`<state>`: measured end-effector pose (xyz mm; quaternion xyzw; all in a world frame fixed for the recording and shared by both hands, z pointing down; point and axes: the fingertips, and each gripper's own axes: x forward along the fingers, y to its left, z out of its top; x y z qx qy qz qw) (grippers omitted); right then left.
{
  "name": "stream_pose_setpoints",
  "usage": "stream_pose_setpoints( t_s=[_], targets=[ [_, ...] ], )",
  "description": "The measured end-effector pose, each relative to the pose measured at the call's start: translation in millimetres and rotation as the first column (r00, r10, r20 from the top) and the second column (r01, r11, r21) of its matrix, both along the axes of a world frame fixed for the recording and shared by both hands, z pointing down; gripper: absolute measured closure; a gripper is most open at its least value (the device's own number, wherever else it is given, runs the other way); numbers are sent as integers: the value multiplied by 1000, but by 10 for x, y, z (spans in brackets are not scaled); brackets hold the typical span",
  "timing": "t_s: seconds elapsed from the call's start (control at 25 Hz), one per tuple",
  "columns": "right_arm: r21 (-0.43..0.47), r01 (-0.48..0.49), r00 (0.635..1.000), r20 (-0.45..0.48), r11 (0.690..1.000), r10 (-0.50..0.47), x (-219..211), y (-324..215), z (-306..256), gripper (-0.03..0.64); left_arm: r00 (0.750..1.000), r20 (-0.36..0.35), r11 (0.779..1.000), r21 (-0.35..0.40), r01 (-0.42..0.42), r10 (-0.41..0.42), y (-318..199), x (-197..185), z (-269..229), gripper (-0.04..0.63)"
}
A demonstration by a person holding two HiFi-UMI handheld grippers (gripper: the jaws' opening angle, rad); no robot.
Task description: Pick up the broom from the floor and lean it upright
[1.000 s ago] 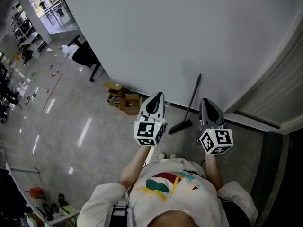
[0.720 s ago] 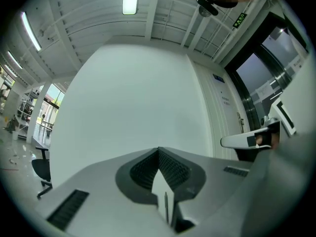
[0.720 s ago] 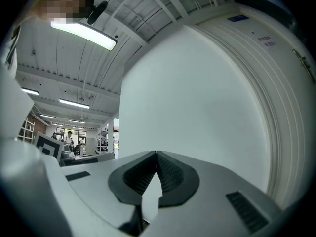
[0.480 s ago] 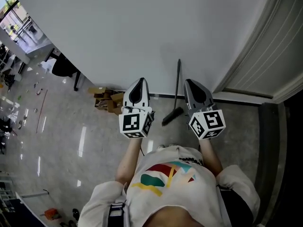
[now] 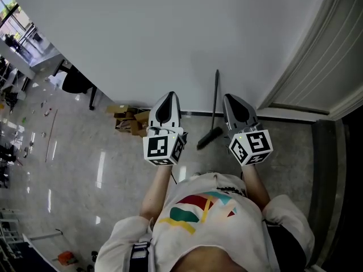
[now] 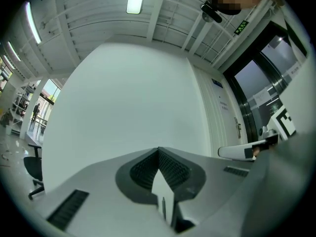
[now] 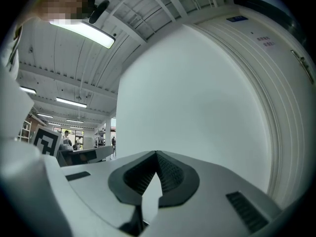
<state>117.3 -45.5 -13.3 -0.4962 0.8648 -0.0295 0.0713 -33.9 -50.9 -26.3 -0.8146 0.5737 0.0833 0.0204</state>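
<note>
Black and slim-handled, the broom [image 5: 215, 102] stands nearly upright against the plain white wall [image 5: 170, 33], its handle top resting on the wall and its dark brush head [image 5: 209, 138] down on the glossy grey floor [image 5: 85, 169] at the wall's foot. In the head view it shows between the two grippers, and neither one touches it.

The left gripper [image 5: 168, 96], pale grey with a black-and-white marker cube [image 5: 163, 148] at its back, points toward the wall to the left of the broom. In the left gripper view its jaws [image 6: 159, 153] are pressed together at the tips with nothing between them. The right gripper [image 5: 231, 97], with its own marker cube [image 5: 251, 147], points the same way to the right of the broom; in the right gripper view its jaws [image 7: 156, 155] are likewise closed and empty.

Below them is the person's white shirt with a coloured print [image 5: 198, 220]. Further left along the wall lie brown cardboard boxes [image 5: 131, 120], and beyond those stands a black office chair [image 5: 76, 81]. A ribbed white shutter [image 5: 317, 67] adjoins the wall on the right.
</note>
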Motion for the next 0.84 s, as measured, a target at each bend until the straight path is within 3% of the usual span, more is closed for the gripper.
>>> stream_pose_setpoints(
  t_s=[0.4, 0.84],
  targets=[
    [-2, -6, 1000, -24, 1000, 6, -124, -108, -12, 604, 999, -23, 1000, -10, 27, -27, -110, -237, 8, 551],
    [-48, -46, 998, -44, 998, 44, -92, -183, 243, 604, 999, -43, 999, -49, -4, 2, -232, -249, 254, 551]
  ],
)
